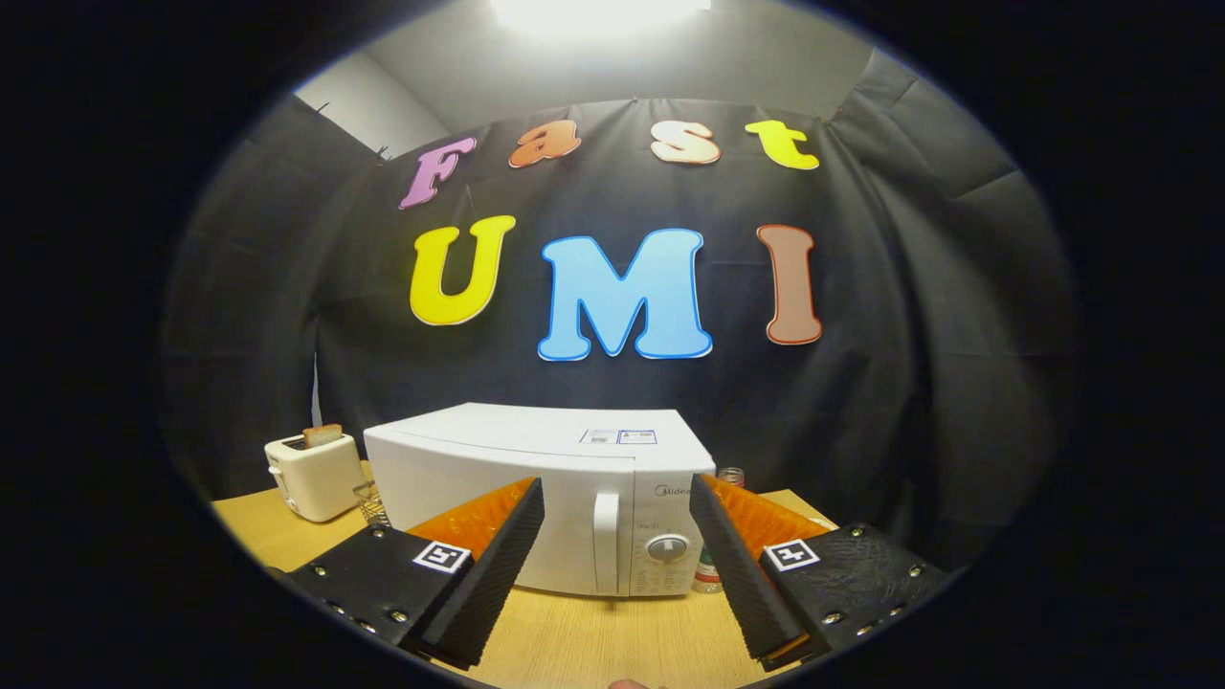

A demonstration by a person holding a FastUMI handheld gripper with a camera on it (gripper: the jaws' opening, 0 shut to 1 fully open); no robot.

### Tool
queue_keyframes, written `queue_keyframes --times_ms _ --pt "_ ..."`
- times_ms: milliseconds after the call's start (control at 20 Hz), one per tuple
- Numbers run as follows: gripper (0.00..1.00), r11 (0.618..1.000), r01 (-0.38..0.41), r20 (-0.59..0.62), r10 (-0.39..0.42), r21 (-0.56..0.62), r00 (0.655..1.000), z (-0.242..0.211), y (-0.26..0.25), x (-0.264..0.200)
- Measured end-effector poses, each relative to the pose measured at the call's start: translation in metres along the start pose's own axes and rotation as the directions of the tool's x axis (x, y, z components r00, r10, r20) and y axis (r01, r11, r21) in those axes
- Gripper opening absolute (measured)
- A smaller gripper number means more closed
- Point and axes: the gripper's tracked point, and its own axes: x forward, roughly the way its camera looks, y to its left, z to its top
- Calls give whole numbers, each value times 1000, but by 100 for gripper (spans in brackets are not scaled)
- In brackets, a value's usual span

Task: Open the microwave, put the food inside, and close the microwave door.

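On the wooden tabletop [593, 641] stands the white microwave [498, 488], door shut, just beyond the claw [617, 536], whose fingers spread wide and hold nothing. Left of it sits a toaster [314, 476] with bread [322, 435].

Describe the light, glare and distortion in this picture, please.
Gripper view: a ceiling light glares at the top; the fisheye bends the microwave and table edges; the microwave door is sharp and evenly lit; the open gripper frames its handle.
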Motion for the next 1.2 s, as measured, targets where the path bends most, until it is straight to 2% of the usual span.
queue_keyframes --times_ms 450,750,850,900,950,1000,1100,1150,1200 --pt "96 999 -13 -120 9 -32 993 -73 13 62" --pt "96 1000 12 -196 -10 8 981 -111 12 83" --pt "86 1000 15 -211 -10 23 977 -119 13 87" --pt "86 999 28 -216 -23 21 976 -122 11 90" --pt "69 999 37 -219 -31 24 975 -123 9 91" --pt "61 999 37 -223 -27 40 974 -123 11 91" --pt "59 997 54 -234 -42 47 971 -125 8 92" --pt "42 997 54 -240 -39 56 970 -127 9 96" --pt "39 997 58 -257 -41 58 966 -129 8 97"
